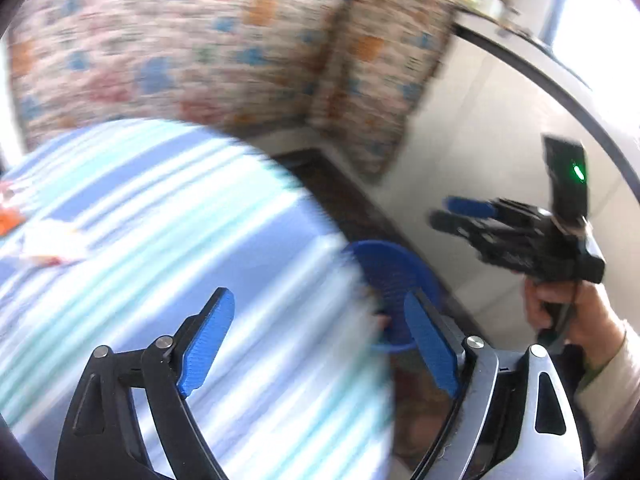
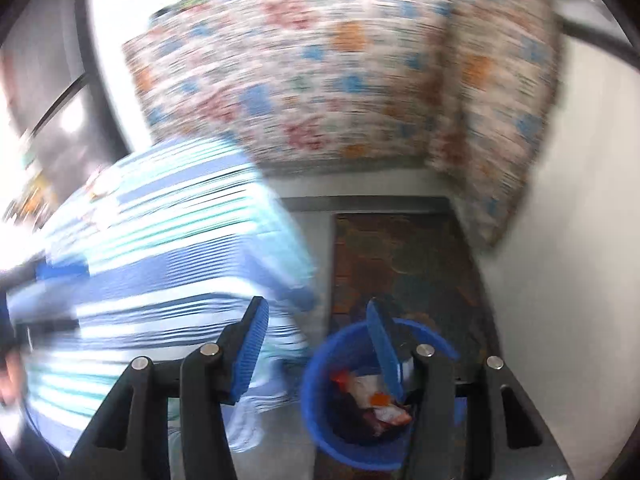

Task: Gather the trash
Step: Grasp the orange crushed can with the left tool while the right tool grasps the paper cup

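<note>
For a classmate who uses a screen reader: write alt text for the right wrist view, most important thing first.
An open, empty right gripper with blue pads hangs above a blue bin on the floor that holds crumpled white and orange wrappers. To the left is a blue and white striped cloth; behind hangs a blurred floral cloth.

Setting: a home, apparently a bedroom. A bed or table covered with a blue-and-white striped sheet [image 1: 168, 240] is seen; floral patterned cloth [image 2: 304, 80] is draped behind it. A dark patterned rug [image 2: 404, 264] is laid on the floor beside a plain pale wall [image 2: 568, 240]. A blue bin [image 2: 320, 412] holding wrappers is placed on the floor.
</note>
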{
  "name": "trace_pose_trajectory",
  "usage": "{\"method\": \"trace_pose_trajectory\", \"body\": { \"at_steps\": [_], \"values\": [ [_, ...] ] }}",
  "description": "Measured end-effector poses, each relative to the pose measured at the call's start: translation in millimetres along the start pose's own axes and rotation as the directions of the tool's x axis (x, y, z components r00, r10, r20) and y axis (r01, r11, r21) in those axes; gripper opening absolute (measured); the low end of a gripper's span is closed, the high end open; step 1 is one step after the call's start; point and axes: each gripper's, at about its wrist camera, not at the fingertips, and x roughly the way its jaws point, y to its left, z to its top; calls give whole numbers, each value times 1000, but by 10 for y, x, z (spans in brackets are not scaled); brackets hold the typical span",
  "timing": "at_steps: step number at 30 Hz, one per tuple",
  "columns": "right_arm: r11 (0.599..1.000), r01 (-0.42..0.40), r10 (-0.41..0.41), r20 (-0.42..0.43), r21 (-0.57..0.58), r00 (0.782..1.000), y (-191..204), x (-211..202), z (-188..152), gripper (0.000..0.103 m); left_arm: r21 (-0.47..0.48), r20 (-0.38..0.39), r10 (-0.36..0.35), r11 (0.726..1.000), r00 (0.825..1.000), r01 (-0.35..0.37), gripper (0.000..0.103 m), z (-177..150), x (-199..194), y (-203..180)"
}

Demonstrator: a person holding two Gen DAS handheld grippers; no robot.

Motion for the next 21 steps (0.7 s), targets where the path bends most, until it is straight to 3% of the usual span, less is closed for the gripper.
{"method": "trace_pose_trajectory", "body": {
  "at_steps": [3,8,12,14,18,21],
  "values": [
    [987,-82,81,-13,-139,997,595,89,-38,53,-79,15,158,985,987,-156,88,-154,-316,860],
    [912,-214,217,-31,-351,976,1521,162,-43,53,-215,54,363,914,930,-344,87,-234,-589,2150],
    [858,-301,302,-64,-416,951,2065,341,73,53,-224,46,363,912,931,-345,86,-151,-562,2729],
    [840,-325,323,-81,-435,943,2274,472,162,53,-194,62,366,917,929,-348,86,-58,-521,2841],
    [805,-381,367,-122,-455,922,2652,778,426,53,-135,70,327,939,942,-316,86,136,-380,2917],
    [787,-390,370,-141,-478,918,2902,961,554,53,-103,71,322,944,944,-314,85,297,-278,2960]
  ]
}}
